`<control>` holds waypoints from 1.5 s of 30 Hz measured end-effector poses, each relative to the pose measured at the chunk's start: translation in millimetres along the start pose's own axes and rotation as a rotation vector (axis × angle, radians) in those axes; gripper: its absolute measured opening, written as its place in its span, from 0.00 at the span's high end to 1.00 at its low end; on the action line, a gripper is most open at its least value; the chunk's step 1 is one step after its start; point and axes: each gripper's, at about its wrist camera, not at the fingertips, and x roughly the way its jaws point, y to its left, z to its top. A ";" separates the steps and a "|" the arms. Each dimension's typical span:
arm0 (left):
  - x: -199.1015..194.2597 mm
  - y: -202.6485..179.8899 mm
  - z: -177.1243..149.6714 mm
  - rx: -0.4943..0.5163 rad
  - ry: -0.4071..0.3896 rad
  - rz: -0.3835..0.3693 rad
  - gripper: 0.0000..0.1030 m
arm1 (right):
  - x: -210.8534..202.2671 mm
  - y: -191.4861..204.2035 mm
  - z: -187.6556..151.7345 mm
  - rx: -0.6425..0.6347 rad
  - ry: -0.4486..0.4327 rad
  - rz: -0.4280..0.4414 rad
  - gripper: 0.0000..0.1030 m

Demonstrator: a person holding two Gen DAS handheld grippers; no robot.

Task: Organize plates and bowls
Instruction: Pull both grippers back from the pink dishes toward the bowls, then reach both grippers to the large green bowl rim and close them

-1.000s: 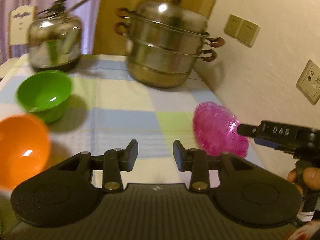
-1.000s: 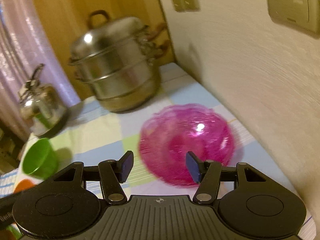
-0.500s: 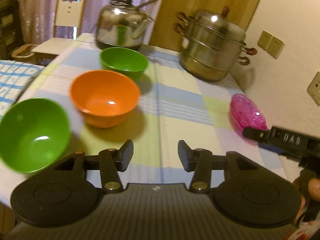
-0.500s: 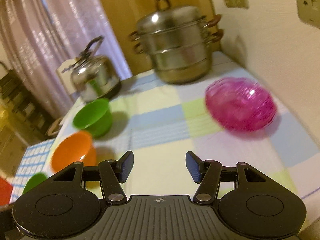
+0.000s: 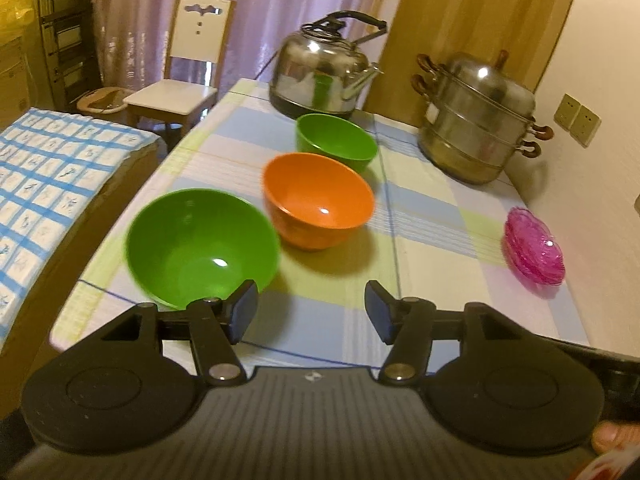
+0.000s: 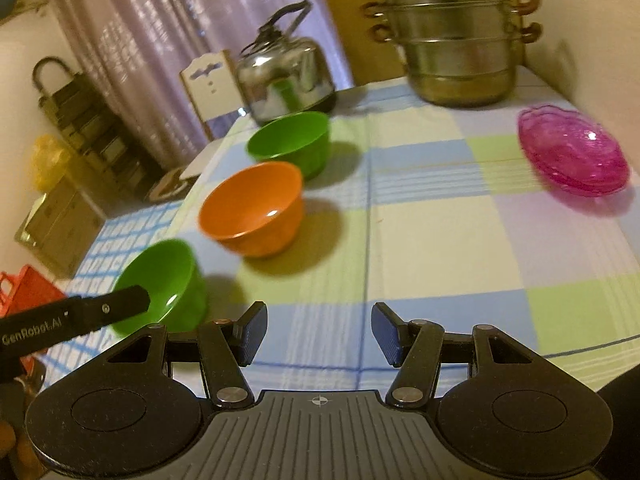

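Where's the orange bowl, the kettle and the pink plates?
orange bowl [image 5: 320, 200], left wrist view, inside wall
kettle [image 5: 316, 76], left wrist view, shiny body
pink plates [image 6: 572, 152], right wrist view, top plate's middle

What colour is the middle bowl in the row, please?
Orange, clearest in the left wrist view.

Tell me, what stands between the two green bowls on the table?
The orange bowl stands between the near green bowl and the far green bowl, all three in one row. Both wrist views show this.
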 end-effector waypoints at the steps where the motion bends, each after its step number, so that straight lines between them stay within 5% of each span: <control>1: -2.6 3.5 0.0 -0.001 -0.001 0.005 0.46 | 0.1 4.2 -1.5 -0.006 0.005 0.003 0.44; 19: -29.0 66.3 7.3 -0.062 -0.014 0.083 0.42 | -5.8 44.0 -12.0 -0.064 0.028 0.023 0.44; 45: 15.0 128.1 33.1 -0.093 0.058 0.141 0.43 | 66.3 89.3 3.5 -0.089 0.113 0.089 0.44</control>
